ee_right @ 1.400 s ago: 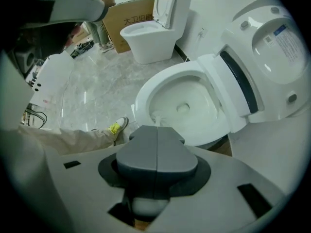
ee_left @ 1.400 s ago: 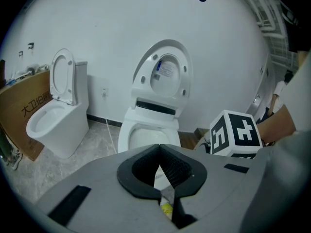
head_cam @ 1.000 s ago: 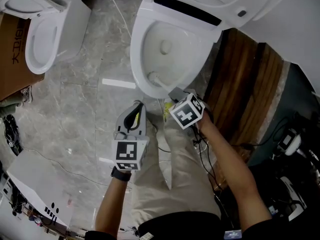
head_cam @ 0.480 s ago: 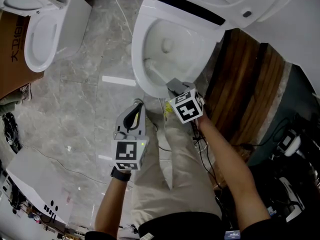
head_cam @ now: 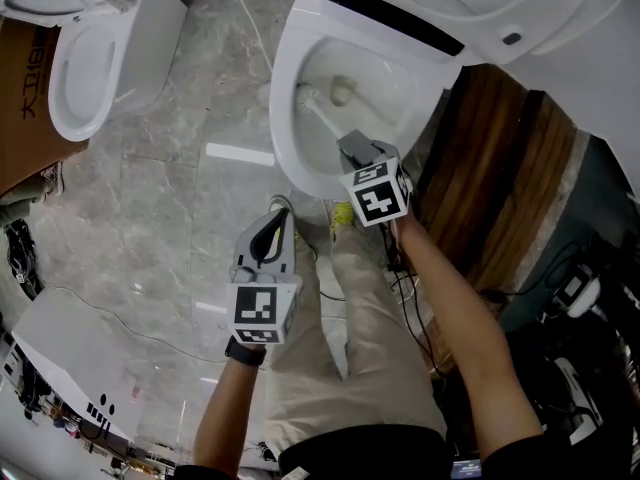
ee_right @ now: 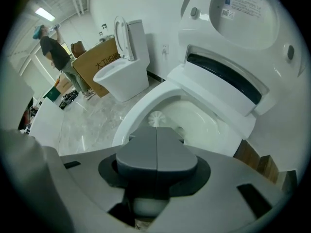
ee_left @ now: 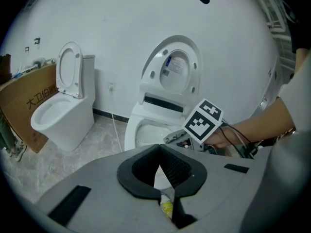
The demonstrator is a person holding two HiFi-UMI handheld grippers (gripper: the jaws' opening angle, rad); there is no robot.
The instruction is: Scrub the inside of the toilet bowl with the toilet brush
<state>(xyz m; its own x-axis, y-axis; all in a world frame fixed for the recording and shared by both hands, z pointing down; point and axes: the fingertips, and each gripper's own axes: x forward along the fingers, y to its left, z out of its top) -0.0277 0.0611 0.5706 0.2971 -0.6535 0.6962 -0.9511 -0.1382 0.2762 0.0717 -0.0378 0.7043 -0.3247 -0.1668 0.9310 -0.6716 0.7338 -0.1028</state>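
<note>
Bristles of the single toilet brush (head_cam: 308, 98) sit at the inner wall of the open toilet bowl (head_cam: 281, 128), straight ahead of the right tool (head_cam: 352, 149), whose two jaws are pressed together on the brush's white handle. The left tool (head_cam: 279, 218) hangs over the marble floor (head_cam: 170, 198), behind and to the left of the right one, its two jaws closed tip to tip with nothing between them. Two toilets are in view: the second toilet (head_cam: 150, 48) stands well to the left of the left tool, lid raised, beside one cardboard box (head_cam: 25, 118).
</note>
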